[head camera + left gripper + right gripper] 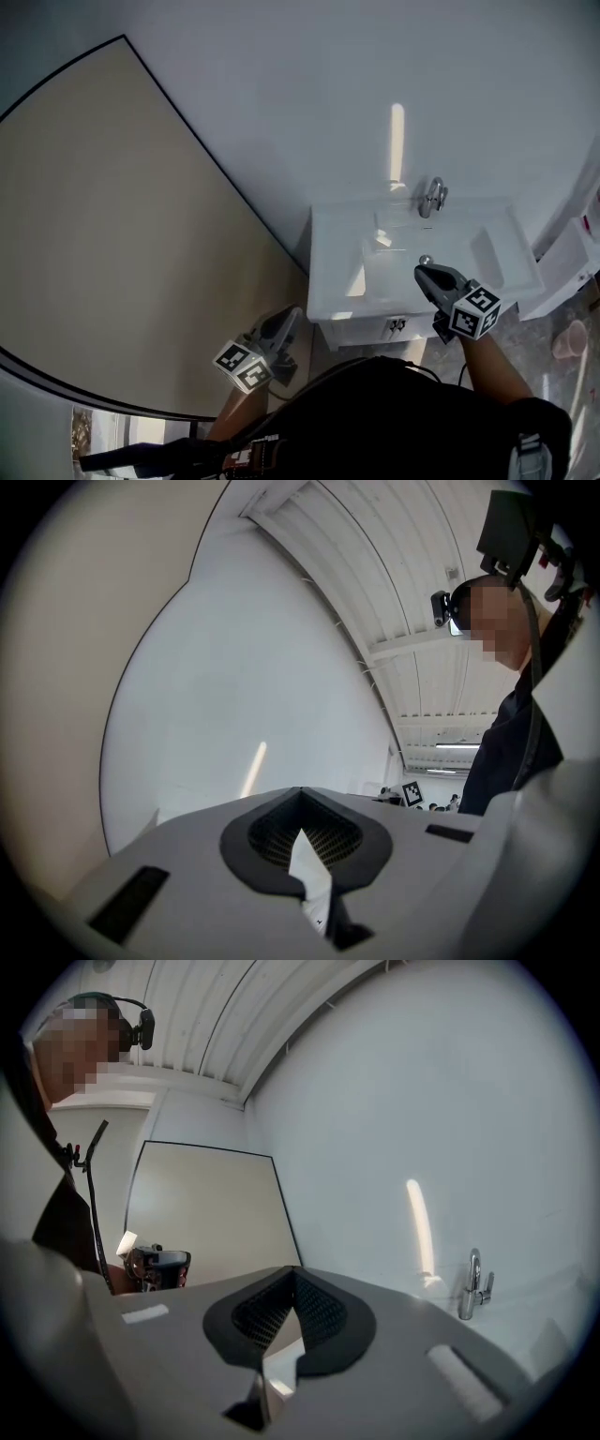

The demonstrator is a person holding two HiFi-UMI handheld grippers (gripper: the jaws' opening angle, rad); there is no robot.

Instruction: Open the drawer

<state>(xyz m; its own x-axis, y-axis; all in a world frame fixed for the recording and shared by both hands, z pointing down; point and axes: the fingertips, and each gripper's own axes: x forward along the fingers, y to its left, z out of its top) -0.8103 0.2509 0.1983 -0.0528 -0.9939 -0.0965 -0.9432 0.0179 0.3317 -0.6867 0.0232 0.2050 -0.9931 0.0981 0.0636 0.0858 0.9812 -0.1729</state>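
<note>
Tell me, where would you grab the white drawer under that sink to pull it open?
Probably the small dark handle centred on the white drawer front, approached head-on with the jaws closing around it: it looks like the only part standing out from that flat front.

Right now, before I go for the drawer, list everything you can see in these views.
vanity: one, white, against the wall, right of centre
faucet: one, chrome, at the back of the vanity's basin
drawer: one, white, front of the vanity, looks shut
drawer handle: one, dark, middle of the drawer front
wall panel: one, beige, left side
cup: one, pink, on the floor at far right
left gripper: one, grey, jaws together and empty, beside the vanity's left front corner
right gripper: one, grey, jaws together and empty, over the basin's front
</note>
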